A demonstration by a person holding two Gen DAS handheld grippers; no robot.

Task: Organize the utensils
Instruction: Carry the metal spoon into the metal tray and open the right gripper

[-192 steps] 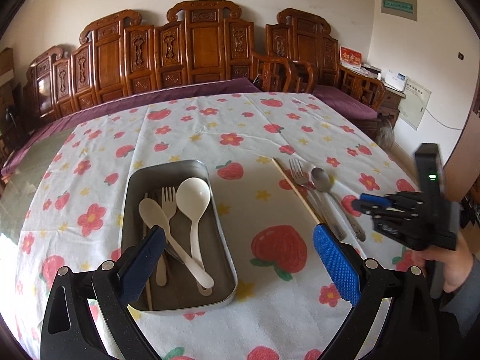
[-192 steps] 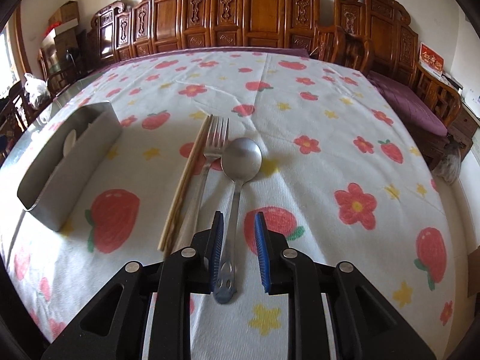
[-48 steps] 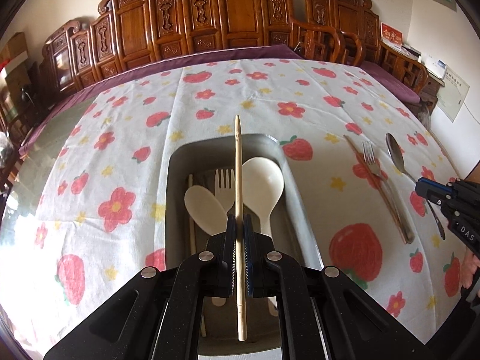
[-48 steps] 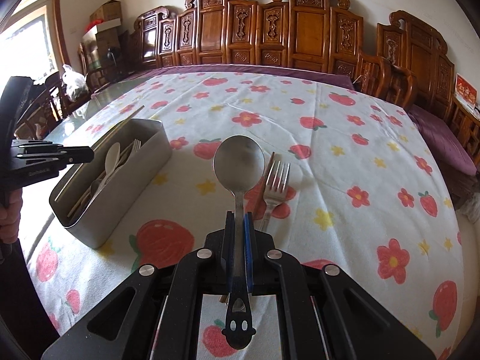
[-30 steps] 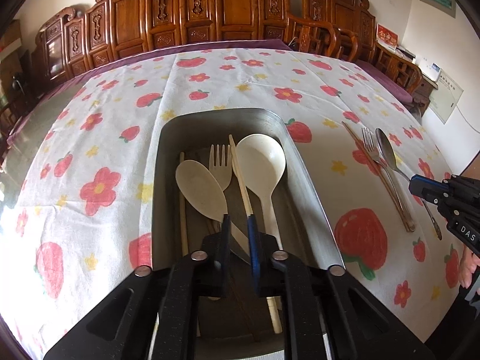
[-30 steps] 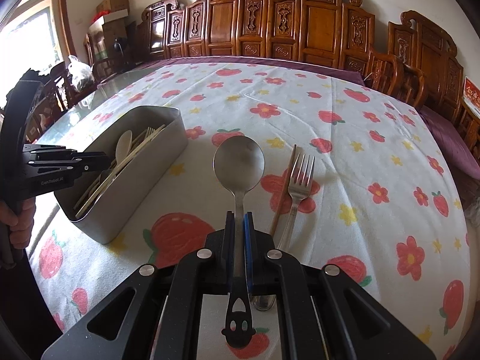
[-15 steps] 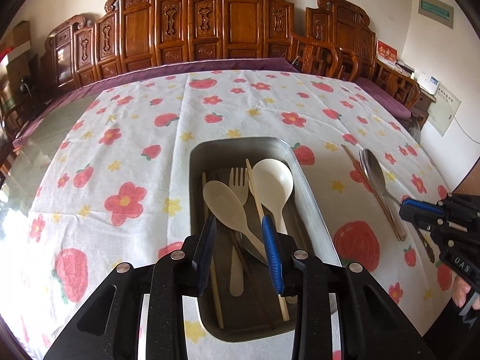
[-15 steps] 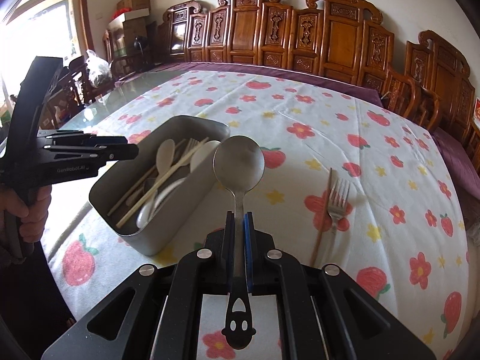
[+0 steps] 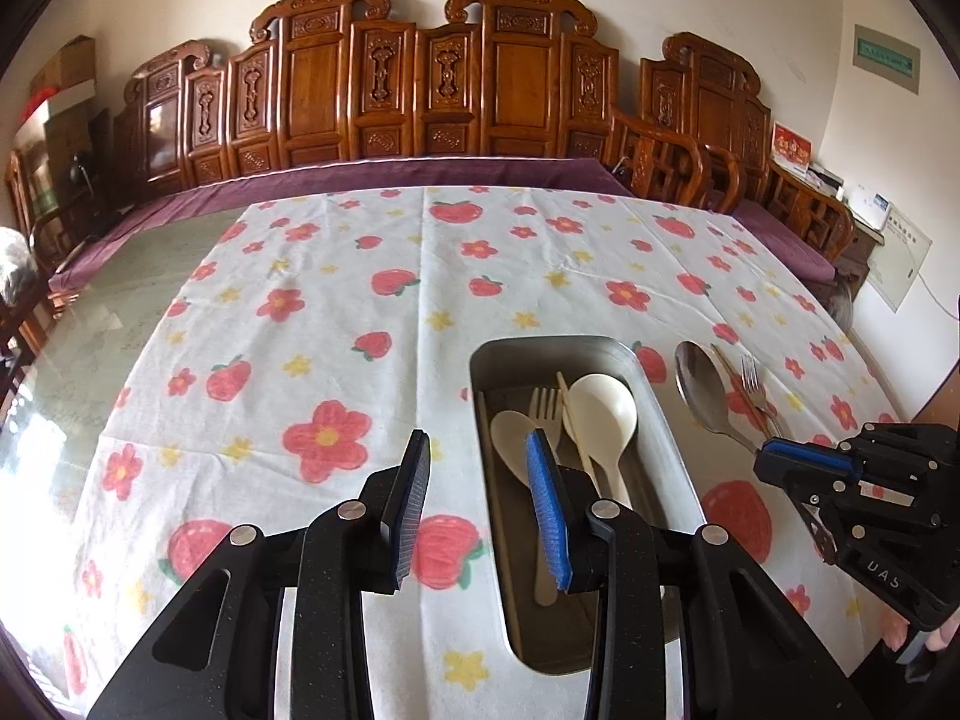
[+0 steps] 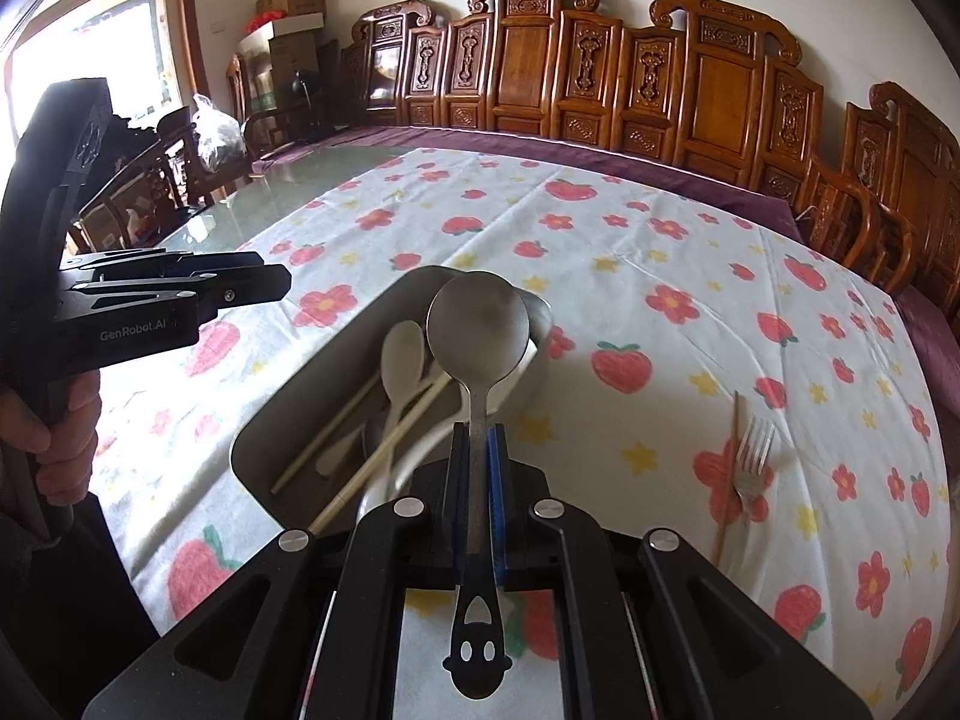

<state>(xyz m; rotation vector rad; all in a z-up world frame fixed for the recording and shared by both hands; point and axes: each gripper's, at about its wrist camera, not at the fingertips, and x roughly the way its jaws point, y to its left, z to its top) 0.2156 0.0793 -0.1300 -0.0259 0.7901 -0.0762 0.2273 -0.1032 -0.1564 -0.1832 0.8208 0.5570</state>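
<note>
Right wrist view shows my right gripper (image 10: 474, 480) clamped on the metal spoon (image 10: 477, 330) above the tray (image 10: 282, 420) already holding pale spoons and chopsticks, my left gripper (image 9: 477, 504) apart and empty, while the fork (image 10: 753, 456) waits on the tablecloth (image 10: 660, 240).

The left claw (image 9: 477, 501) has just been opening and holds nothing, its pads apart above the metal tray's (image 9: 672, 450) left edge. Inside lie two pale spoons (image 9: 603, 414), a fork (image 9: 545, 405) and chopsticks (image 9: 573, 420). At the right, the right claw (image 9: 780, 456) grips a steel spoon (image 9: 699, 387).
</note>
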